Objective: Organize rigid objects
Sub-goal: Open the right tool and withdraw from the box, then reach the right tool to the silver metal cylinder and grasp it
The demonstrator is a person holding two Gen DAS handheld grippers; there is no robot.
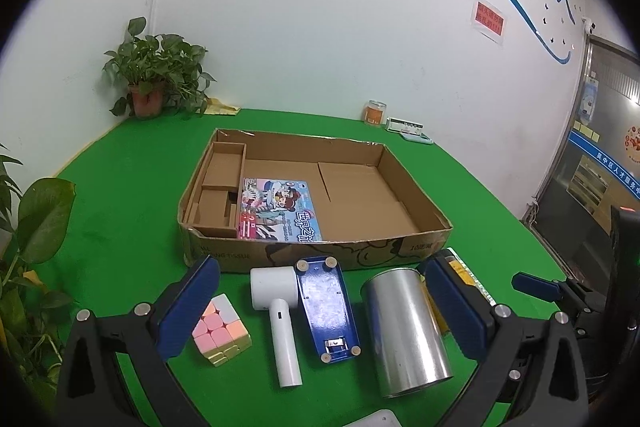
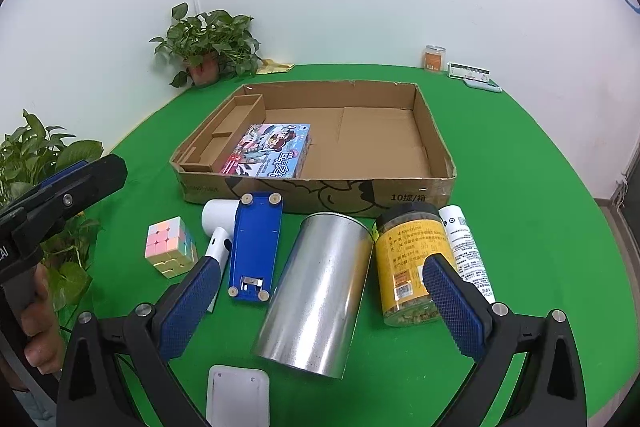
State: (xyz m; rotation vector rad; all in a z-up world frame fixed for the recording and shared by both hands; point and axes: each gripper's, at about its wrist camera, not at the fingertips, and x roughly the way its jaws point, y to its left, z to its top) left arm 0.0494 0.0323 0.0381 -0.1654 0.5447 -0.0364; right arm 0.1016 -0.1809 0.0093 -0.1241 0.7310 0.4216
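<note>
Currently both grippers, left gripper point(image 1: 320, 301) and right gripper point(image 2: 320, 301), are hovering spread wide and empty; metal can point(image 2: 316, 293) is lying mid-frame, awaiting clamping and transfer into cardboard tray point(image 2: 434, 131).

Both views are evenly and brightly lit from overhead; only soft, short shadows are cast on the green table point(image 2: 520, 187); a pale sheen is seen along the metal can point(image 2: 316, 291) and a bright patch on the white wall point(image 1: 320, 7); heavy fisheye bending is seen towards every edge, with black vignetting at 10 and 2 o'clock; focus is fairly sharp centrally, softened at the rim.
</note>
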